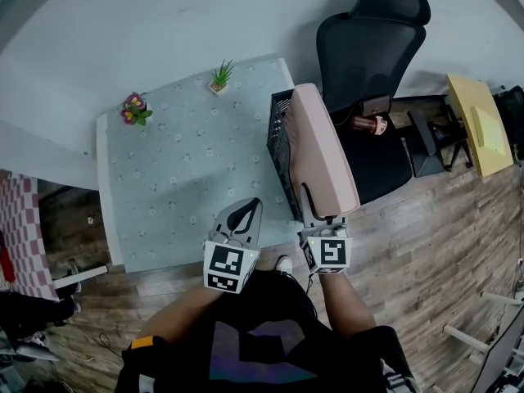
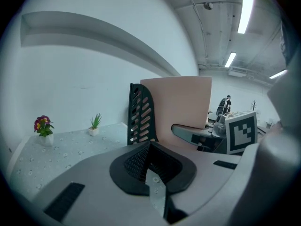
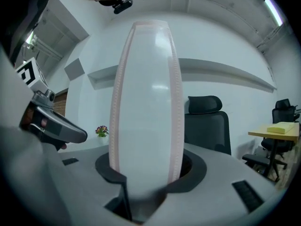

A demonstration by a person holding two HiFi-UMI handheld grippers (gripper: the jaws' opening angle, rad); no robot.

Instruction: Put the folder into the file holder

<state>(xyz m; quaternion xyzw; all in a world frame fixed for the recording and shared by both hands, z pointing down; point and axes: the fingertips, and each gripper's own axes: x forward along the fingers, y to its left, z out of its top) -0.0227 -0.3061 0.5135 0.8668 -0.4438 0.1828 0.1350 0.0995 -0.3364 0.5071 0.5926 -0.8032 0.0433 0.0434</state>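
Note:
A pink folder [image 1: 321, 150] stands on edge in the black mesh file holder [image 1: 278, 133] at the right edge of the table [image 1: 180, 178]. My right gripper [image 1: 316, 213] is at the folder's near end. In the right gripper view the folder's pale spine [image 3: 146, 102] rises between the jaws of that gripper [image 3: 146, 185], which stand apart around it without clearly pressing; dark space shows at its right side. My left gripper [image 1: 246, 211] hovers over the table's near edge, just left of the holder, its jaws shut and empty [image 2: 149, 147]. From there I see the folder [image 2: 181, 102] inside the holder [image 2: 141, 114].
Two small potted plants [image 1: 136, 109] [image 1: 220, 76] stand at the table's far side. A black office chair [image 1: 372, 72] is right behind the holder. A yellow side table [image 1: 479, 121] stands further right on the wooden floor [image 1: 426, 244].

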